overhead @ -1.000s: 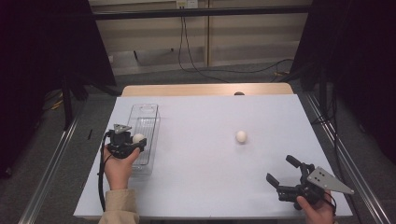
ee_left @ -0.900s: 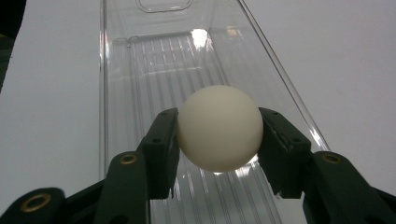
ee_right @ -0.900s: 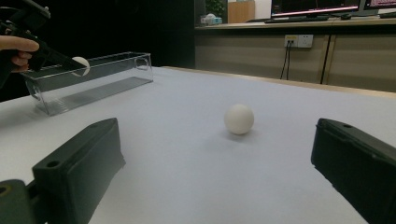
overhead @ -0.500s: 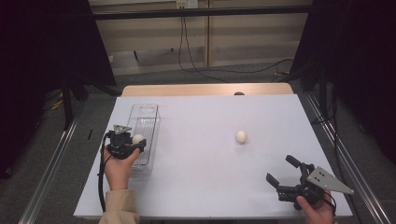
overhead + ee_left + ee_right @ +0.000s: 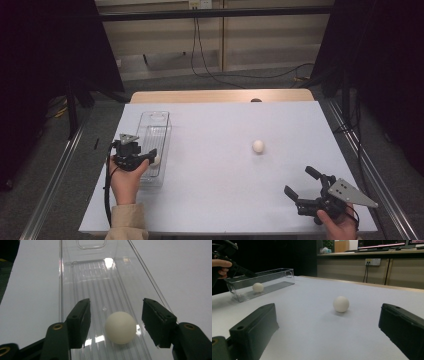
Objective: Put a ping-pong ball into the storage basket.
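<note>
On white table (image 5: 210, 200) w/ dark curtains, both grippers' jaws spread, holding nothing.

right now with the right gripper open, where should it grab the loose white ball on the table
Grip the loose ball across its widest middle, one jaw on each side. It is round and sits alone on the white table, well apart from the clear box, so any level approach works. The right gripper already faces it with jaws wide, so coming straight forward and low looks simplest.
</note>
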Demonstrator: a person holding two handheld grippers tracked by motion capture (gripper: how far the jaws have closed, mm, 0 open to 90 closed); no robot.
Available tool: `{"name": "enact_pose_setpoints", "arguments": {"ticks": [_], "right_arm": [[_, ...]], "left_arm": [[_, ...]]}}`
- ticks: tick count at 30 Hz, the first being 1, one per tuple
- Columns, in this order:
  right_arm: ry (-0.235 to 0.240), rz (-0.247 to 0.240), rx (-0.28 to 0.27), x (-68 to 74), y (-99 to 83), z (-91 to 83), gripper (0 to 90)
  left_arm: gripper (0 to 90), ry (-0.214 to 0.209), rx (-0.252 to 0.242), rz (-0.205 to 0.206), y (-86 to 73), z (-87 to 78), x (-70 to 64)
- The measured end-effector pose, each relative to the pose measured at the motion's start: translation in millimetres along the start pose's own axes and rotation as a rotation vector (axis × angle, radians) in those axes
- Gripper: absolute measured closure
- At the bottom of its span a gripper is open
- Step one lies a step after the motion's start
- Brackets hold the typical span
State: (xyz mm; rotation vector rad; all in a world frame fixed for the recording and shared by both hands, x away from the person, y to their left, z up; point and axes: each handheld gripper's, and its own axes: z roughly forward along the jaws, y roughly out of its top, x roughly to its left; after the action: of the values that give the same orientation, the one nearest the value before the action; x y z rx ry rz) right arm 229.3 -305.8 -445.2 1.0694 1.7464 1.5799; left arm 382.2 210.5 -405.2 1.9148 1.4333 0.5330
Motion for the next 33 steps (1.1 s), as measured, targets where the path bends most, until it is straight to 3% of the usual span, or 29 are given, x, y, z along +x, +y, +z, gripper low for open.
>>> {"name": "enact_pose_setpoints", "arguments": {"ticks": [33], "right_arm": [[-0.007, 0.021, -0.001, -4.1, -0.3, 0.4, 1.5]], "left_arm": [[15.4, -0.08, -0.01, 0.044, 8.2, -5.6, -16.9]]}}
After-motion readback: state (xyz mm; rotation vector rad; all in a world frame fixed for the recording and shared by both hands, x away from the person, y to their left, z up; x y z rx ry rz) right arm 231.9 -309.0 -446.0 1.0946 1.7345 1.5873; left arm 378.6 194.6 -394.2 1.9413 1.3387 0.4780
